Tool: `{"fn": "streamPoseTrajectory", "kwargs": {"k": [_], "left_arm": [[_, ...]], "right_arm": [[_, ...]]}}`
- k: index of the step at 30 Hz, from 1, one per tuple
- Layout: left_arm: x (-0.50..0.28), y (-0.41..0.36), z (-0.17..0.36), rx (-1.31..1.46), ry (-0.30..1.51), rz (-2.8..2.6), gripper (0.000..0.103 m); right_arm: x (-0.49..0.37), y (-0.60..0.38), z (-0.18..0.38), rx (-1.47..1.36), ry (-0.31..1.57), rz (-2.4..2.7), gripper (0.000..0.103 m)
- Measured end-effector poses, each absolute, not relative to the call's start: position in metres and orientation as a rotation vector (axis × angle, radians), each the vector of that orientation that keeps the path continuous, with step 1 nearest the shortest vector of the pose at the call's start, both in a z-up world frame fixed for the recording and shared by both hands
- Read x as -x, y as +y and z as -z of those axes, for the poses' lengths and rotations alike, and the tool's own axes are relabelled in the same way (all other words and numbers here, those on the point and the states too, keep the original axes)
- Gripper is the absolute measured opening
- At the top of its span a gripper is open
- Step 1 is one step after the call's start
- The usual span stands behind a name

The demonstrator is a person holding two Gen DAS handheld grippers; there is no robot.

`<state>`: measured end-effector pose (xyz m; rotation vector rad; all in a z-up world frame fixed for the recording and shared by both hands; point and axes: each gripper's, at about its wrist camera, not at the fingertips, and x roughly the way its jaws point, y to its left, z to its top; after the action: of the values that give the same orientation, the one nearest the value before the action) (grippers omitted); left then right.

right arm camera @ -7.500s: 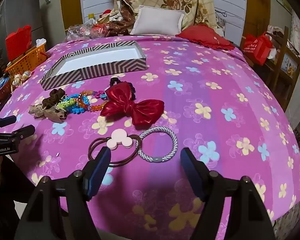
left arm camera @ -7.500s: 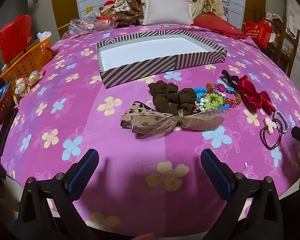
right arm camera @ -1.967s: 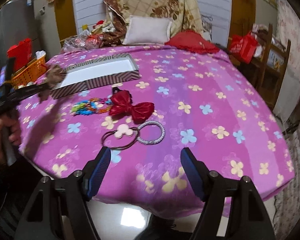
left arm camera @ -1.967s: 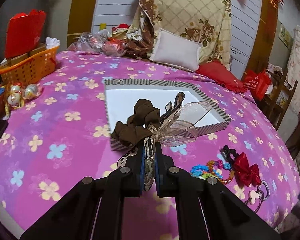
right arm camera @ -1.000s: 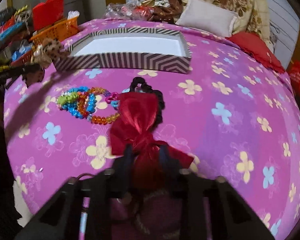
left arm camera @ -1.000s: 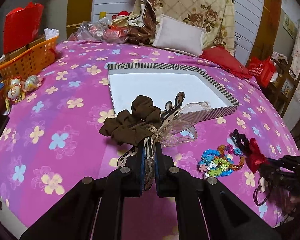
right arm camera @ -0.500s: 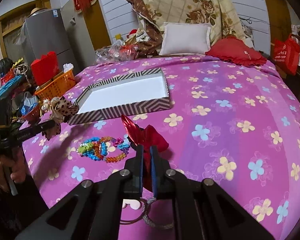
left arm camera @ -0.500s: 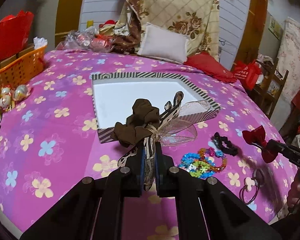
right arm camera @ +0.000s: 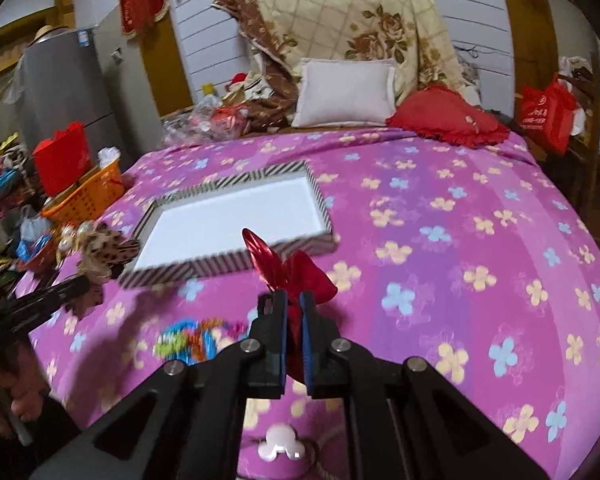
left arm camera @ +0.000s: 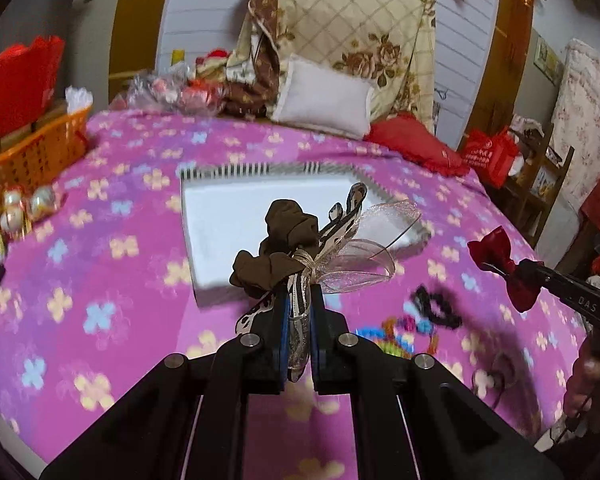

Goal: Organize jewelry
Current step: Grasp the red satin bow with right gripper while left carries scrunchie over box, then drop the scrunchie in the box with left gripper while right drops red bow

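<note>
My left gripper [left arm camera: 300, 312] is shut on a leopard-print and sheer ribbon bow [left arm camera: 352, 248] with a brown scrunchie [left arm camera: 284, 236] hanging on it, held in the air in front of the striped box [left arm camera: 236, 220]. My right gripper [right arm camera: 294, 320] is shut on a red bow [right arm camera: 296, 268], lifted above the pink flowered cloth; the red bow also shows at the right of the left wrist view [left arm camera: 500, 264]. The striped box [right arm camera: 228, 264] has a white bare floor. Colourful bead bracelets [right arm camera: 192, 338] and a black scrunchie [left arm camera: 436, 308] lie on the cloth.
A white mouse-shaped hair tie [right arm camera: 280, 446] lies near the front edge under my right gripper. An orange basket [left arm camera: 32, 152] and red bag [left arm camera: 20, 80] stand at the left. A pillow [left arm camera: 324, 100] and red cushion [left arm camera: 416, 148] lie at the back.
My right gripper has lifted the red bow higher and carried it toward the box. My left gripper still holds the bow and scrunchie, shifted slightly toward the box.
</note>
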<state>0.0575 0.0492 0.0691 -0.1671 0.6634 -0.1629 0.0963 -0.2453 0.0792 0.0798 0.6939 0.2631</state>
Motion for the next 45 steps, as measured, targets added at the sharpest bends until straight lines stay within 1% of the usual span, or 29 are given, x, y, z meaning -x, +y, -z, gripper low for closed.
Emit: {"fn": "streamPoseTrajectory", "kwargs": {"k": [5,8,12,18,27,28,30,32,34,36,38,45], "left_arm": [[-0.097,0.059,-0.086,0.199,0.629,0.145,0.0],[-0.128,0.065,-0.084,0.223,0.629,0.143,0.0],[-0.158,0.068,-0.059,0.23,0.655,0.157,0.0],[-0.192,0.067,-0.029,0.185,0.749,0.091,0.0],[-0.193,0.068,-0.017,0.161,0.814,0.058,0.001],[-0.192,0.068,-0.014,0.165,0.831,0.059,0.007],[-0.193,0.069,-0.012,0.176,0.854,0.059,0.012],[-0.191,0.073,-0.012,0.185,0.861,0.044,0.014],[-0.188,0.078,-0.014,0.201,0.866,0.033,0.022],[-0.185,0.083,-0.018,0.223,0.853,0.029,0.022],[-0.182,0.087,-0.022,0.23,0.838,0.024,0.022],[-0.163,0.082,-0.033,0.221,0.802,0.073,0.022]], "right_arm": [[-0.127,-0.225,-0.098,-0.081,0.66,-0.257,0.006],[-0.153,-0.212,-0.098,-0.092,0.659,-0.257,0.006],[-0.187,-0.199,-0.081,-0.142,0.668,-0.271,0.006],[-0.233,-0.166,-0.047,-0.165,0.731,-0.321,0.006],[-0.253,-0.159,-0.018,-0.177,0.77,-0.303,0.007],[-0.256,-0.16,-0.014,-0.193,0.784,-0.303,0.011],[-0.257,-0.162,-0.01,-0.203,0.8,-0.304,0.021],[-0.254,-0.165,-0.012,-0.211,0.785,-0.294,0.022],[-0.249,-0.167,-0.02,-0.206,0.766,-0.291,0.023],[-0.245,-0.171,-0.029,-0.183,0.746,-0.272,0.032],[-0.241,-0.18,-0.037,-0.177,0.739,-0.247,0.037],[-0.222,-0.221,-0.052,-0.163,0.772,-0.187,0.037]]}}
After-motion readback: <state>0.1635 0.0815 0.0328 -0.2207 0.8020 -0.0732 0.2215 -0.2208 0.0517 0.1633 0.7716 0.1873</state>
